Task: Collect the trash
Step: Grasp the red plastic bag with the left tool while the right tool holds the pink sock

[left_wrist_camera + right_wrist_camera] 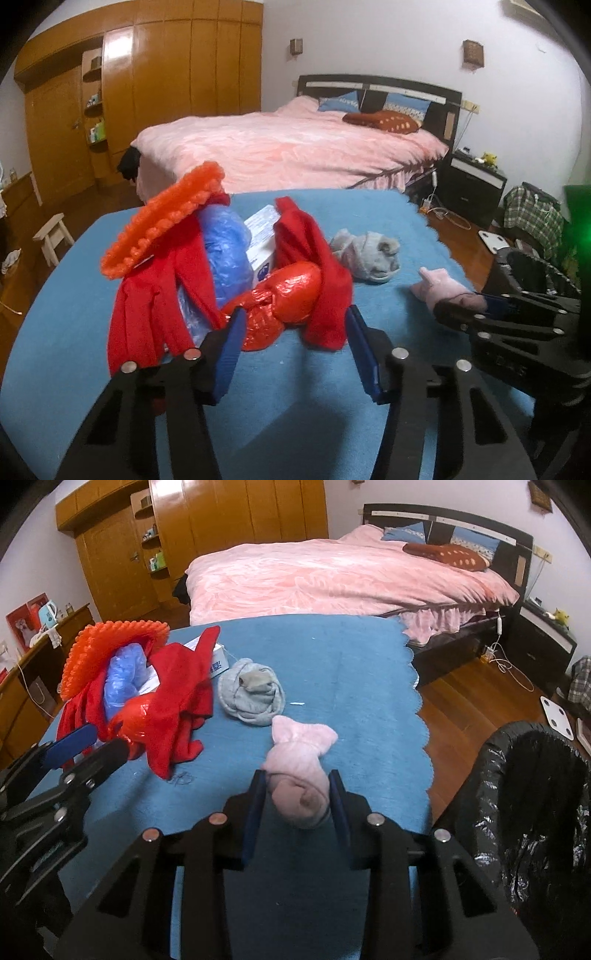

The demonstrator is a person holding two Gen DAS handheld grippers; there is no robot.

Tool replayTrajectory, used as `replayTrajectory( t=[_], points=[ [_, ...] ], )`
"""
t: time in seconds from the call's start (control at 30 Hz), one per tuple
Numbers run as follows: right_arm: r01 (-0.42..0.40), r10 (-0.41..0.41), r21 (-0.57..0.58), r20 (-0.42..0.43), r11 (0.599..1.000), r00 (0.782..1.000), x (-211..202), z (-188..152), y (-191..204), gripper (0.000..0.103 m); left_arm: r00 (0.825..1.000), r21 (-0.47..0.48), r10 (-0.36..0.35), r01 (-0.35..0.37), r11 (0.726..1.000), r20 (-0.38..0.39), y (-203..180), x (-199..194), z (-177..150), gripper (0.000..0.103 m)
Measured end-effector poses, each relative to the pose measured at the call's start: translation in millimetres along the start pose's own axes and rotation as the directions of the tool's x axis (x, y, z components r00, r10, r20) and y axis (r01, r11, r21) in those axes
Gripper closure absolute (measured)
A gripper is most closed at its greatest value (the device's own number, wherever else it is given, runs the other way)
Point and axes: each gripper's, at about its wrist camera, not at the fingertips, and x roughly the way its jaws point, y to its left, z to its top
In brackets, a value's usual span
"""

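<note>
On the blue table [295, 413] lies a pile: a crumpled red plastic bag [284, 299], a blue plastic bag [225, 254], a white box [262, 236], a red cloth [317, 266] and an orange ruffled ring [162, 221]. My left gripper [293, 325] is open, its tips on either side of the red bag. My right gripper [297, 790] is shut on a rolled pink sock [301, 771], also in the left wrist view [450, 288]. A grey sock bundle [253, 696] lies between them.
A black-lined trash bin [535, 812] stands right of the table. Behind it is a bed with a pink cover [332, 568], a wooden wardrobe [221, 524], a dark nightstand [472, 184], a white scale [557, 712] and a small stool [51, 236].
</note>
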Motion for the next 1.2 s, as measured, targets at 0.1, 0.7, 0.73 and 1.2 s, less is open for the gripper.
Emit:
replayTrajectory(
  t=[0.1,0.7,0.73,1.2],
  points=[
    [0.000,0.000,-0.002,-0.004,1.000,1.000,2,-2,0,0.069,0.999,-0.033,0.021,-0.022,0.999,-0.037,8,8,-1,0.050],
    [0.007,-0.007,-0.001,-0.009,1.000,1.000,-2,-8,6,0.069,0.992,-0.070,-0.028,0.019,0.997,-0.120,20,12,-11,0.096],
    [0.006,-0.006,0.002,-0.009,1.000,1.000,-4,-9,6,0.069,0.992,-0.072,-0.033,0.024,0.997,-0.124,20,9,-14,0.096],
    [0.001,-0.001,0.017,-0.011,1.000,1.000,-8,-10,2,0.069,0.996,-0.046,0.008,-0.012,0.999,-0.084,13,1,-2,0.039]
  ],
)
